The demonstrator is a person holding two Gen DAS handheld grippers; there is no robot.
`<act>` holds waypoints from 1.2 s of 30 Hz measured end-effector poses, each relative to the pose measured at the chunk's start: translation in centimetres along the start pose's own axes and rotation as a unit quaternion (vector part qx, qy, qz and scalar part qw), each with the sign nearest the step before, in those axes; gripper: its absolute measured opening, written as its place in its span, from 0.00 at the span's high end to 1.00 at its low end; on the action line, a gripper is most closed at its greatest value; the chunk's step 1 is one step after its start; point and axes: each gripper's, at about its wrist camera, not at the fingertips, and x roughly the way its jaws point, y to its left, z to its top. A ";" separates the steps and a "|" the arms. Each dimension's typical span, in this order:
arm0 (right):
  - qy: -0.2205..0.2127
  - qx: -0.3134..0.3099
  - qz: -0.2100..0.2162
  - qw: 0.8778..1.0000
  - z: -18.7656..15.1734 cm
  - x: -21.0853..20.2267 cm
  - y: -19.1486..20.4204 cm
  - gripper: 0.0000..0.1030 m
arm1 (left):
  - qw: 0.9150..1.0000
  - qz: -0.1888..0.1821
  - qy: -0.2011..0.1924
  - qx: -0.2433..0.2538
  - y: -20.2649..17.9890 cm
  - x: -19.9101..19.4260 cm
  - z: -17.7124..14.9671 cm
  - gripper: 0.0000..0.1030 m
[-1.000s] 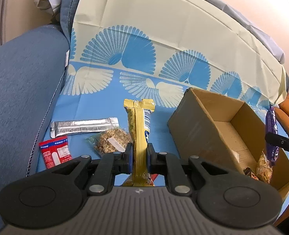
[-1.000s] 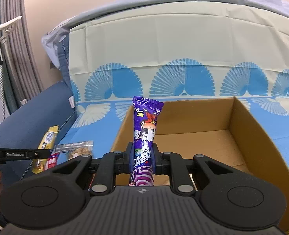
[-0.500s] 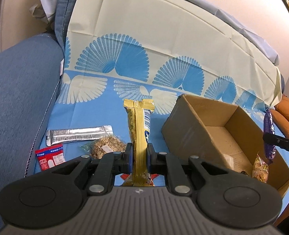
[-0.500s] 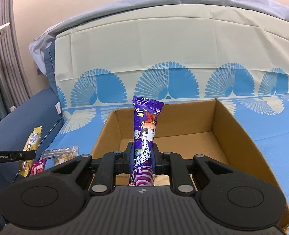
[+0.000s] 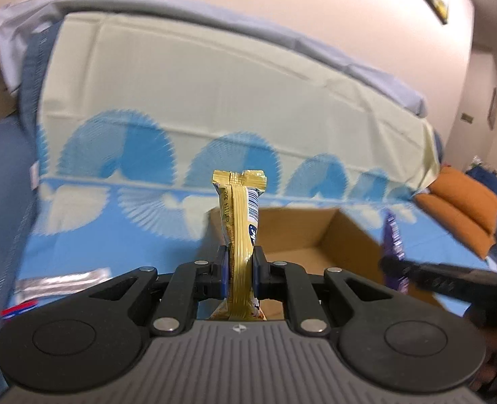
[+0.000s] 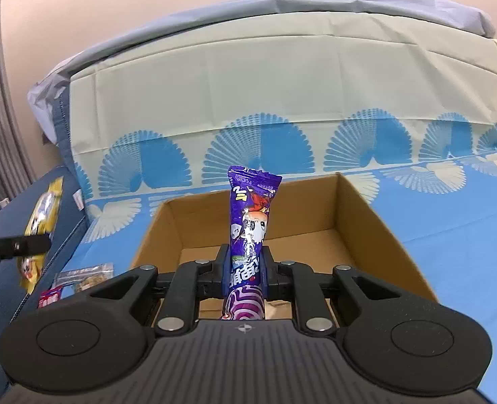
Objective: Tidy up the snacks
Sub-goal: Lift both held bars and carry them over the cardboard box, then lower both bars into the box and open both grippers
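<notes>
Left wrist view: the left gripper (image 5: 238,269), clamped on the upright gold foil snack bar (image 5: 240,222), has swung from the loose packets toward the open brown cardboard box (image 5: 346,235) at two o'clock. Right gripper (image 6: 246,276) pinches the purple candy packet (image 6: 250,222) over it; both drops look next.

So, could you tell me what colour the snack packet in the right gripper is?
Purple packet, with cartoon print; the right wrist view shows it best.
</notes>
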 end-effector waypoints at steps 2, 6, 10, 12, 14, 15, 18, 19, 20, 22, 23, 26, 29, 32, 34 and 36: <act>-0.004 0.003 -0.008 1.000 0.1 -0.1 -0.5 0.83 | 1.000 -0.008 -0.013 0.010 -1.6 0.5 -0.1 0.86; -0.006 0.007 -0.025 1.000 0.1 -0.2 -1.4 0.83 | 0.999 -0.035 -0.012 0.022 -3.7 1.3 -1.8 0.86; -0.006 0.000 -0.039 0.999 -0.1 -0.4 -2.2 0.83 | 0.997 -0.055 0.002 0.045 -5.4 2.6 -2.8 0.86; -0.007 0.001 -0.046 0.999 0.0 -0.4 -2.6 0.83 | 0.996 -0.065 -0.001 0.054 -5.9 2.9 -3.0 0.86; -0.008 0.006 -0.053 0.999 0.0 -0.4 -3.2 0.83 | 0.996 -0.073 -0.001 0.057 -6.3 3.3 -3.2 0.86; -0.008 0.009 -0.057 0.998 0.1 -0.4 -3.5 0.83 | 0.996 -0.075 0.000 0.055 -6.3 3.5 -3.3 0.86; -0.012 0.015 -0.069 0.997 0.1 -0.4 -4.1 0.83 | 0.995 -0.080 0.002 0.052 -6.4 3.9 -3.3 0.86; -0.014 0.016 -0.074 0.997 0.2 -0.4 -4.2 0.83 | 0.996 -0.080 0.001 0.049 -6.2 3.8 -3.2 0.86; -0.017 0.018 -0.080 0.996 0.2 -0.5 -4.4 0.83 | 0.996 -0.081 0.000 0.046 -6.1 3.8 -3.2 0.86; -0.023 0.025 -0.091 0.995 0.3 -0.6 -4.7 0.83 | 0.996 -0.085 -0.003 0.036 -6.0 3.9 -3.0 0.86; -0.026 0.030 -0.097 0.995 0.3 -0.7 -5.0 0.83 | 0.996 -0.087 -0.004 0.030 -5.9 4.0 -3.0 0.86; -0.028 0.040 -0.102 0.994 0.3 -0.8 -5.3 0.83 | 0.996 -0.086 -0.005 0.024 -6.0 4.0 -2.8 0.86; -0.026 0.039 -0.107 0.993 0.2 -0.7 -5.4 0.83 | 0.996 -0.089 -0.008 0.024 -6.3 3.9 -2.7 0.86; -0.026 0.039 -0.108 0.993 0.2 -0.7 -5.4 0.83 | 0.996 -0.090 -0.006 0.025 -6.3 4.0 -2.8 0.86; -0.026 0.039 -0.109 0.993 0.2 -0.7 -5.4 0.83 | 0.996 -0.091 -0.005 0.025 -6.3 4.0 -2.8 0.86; -0.027 0.038 -0.109 0.993 0.2 -0.7 -5.3 0.83 | 0.995 -0.091 -0.006 0.026 -6.4 4.0 -2.8 0.86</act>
